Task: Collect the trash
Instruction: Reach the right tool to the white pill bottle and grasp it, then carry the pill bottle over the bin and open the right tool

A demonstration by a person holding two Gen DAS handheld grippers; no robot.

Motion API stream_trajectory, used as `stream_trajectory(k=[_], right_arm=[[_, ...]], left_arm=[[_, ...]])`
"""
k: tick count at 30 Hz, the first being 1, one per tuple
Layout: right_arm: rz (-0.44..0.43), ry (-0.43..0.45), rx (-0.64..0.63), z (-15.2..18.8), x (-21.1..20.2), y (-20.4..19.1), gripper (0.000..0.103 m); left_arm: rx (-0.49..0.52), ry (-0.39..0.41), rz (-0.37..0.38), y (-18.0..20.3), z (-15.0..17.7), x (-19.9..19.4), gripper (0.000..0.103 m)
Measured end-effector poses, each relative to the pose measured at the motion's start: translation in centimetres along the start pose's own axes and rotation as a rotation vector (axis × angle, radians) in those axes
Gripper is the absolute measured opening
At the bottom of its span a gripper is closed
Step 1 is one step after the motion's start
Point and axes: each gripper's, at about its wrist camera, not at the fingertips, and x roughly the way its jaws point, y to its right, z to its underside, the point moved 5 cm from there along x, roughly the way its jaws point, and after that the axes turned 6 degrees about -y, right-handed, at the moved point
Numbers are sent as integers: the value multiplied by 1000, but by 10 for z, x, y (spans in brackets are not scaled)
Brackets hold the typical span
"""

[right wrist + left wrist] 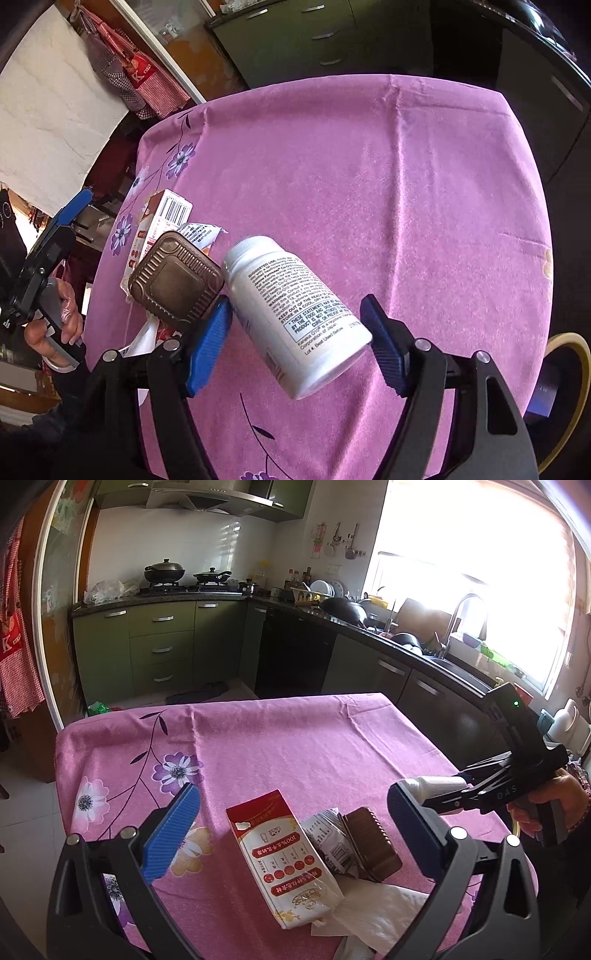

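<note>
White bottle (295, 314) sat crosswise in the right tongs (297, 343), clamped for carrying; left tongs (291, 830) gaped empty over piled wrappers (291, 853).

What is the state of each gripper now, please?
Left gripper: open, holding nothing.
Right gripper: closed on the bottle.
</note>
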Motion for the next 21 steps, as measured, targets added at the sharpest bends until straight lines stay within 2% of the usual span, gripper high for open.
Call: stream_trajectory(k=[12,14,15,21], right_arm=[[-1,40,36,31,-31,16,69],[-5,44,37,34,-35,17,52],[-10,40,42,34,-36,18,48],[0,31,47,36,-35,17,48]], left_arm=[[15,-5,0,4,2,3,97],[16,-5,-1,4,2,3,97],[17,-6,-1,4,2,3,97],[17,-7,-2,4,2,3,97]])
